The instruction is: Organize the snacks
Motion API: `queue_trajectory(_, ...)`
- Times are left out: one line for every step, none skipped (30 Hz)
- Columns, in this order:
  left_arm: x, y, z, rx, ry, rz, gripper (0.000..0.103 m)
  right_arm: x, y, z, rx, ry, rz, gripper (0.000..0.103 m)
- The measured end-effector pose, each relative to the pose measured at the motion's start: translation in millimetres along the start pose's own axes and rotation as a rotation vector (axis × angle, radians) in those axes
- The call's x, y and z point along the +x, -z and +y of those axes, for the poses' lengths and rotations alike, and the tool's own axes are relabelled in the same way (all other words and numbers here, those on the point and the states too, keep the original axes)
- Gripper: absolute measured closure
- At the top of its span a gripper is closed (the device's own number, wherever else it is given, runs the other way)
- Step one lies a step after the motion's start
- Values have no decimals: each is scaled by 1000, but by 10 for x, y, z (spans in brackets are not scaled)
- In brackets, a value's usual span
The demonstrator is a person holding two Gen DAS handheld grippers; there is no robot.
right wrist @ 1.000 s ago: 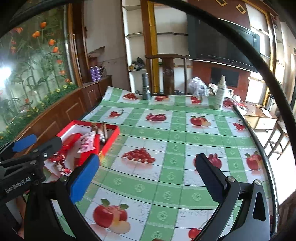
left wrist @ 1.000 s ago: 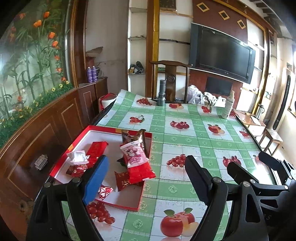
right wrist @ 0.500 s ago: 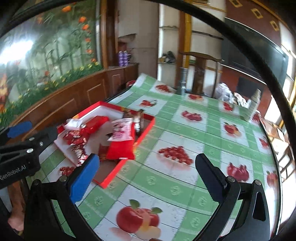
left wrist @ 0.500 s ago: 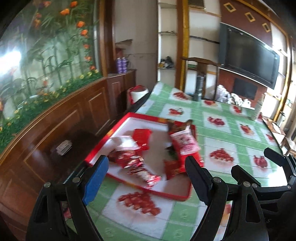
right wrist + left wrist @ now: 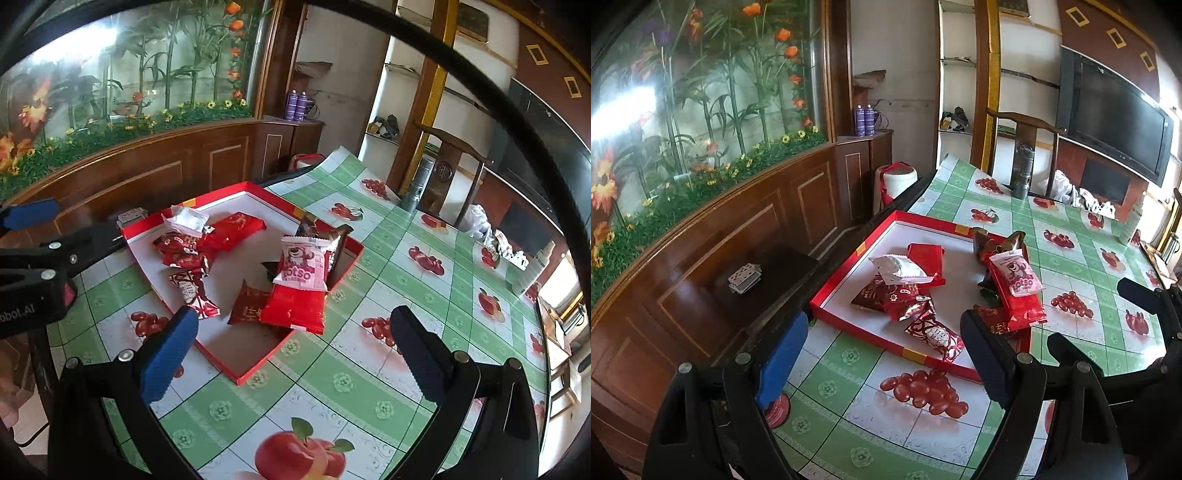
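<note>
Red cardboard tray (image 5: 258, 363) is holding scattered foil snack packets (image 5: 295, 291), some overhanging; both grippers (image 5: 882, 354) (image 5: 291, 343) hovering spread, empty.

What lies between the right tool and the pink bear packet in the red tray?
In the right wrist view, only tablecloth and the red tray rim separate the open right tool from the pink bear packet, which tops a red packet.

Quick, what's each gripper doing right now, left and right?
Left gripper: open, holding nothing.
Right gripper: open, holding nothing.
</note>
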State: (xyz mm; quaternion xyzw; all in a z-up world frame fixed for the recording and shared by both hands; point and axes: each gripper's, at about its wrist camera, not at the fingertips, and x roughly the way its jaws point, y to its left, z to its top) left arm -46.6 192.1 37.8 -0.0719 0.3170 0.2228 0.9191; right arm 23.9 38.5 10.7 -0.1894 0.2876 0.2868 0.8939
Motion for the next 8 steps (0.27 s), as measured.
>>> queue_trajectory(0,0,16,-5,5,-1,16,11,1,-3,1,-11,-5,0)
queue_trajectory(-4,0,35,-15,16,-4,16,16,4,-4,4,-18,-13,0)
queue_trajectory(-4,-4,45,-18,21,-9,16,28,2,-5,6,-19,-16,0)
queue_trajectory(-18,-5,36,-14,22,-18,16,42,8,-2,5,-15,-16,0)
queue_trajectory(-22,-6,30,-9,18,-23,16,53,11,2,1,-12,-15,0)
queue_trajectory(-27,-9,18,-1,16,-27,16,67,23,14,-8,-13,-14,0)
queue_trajectory(-29,-13,5,3,23,-26,16,69,23,27,-14,-17,-14,0)
queue_trajectory(-23,-18,-2,2,25,-20,16,83,35,39,-17,-26,-6,0)
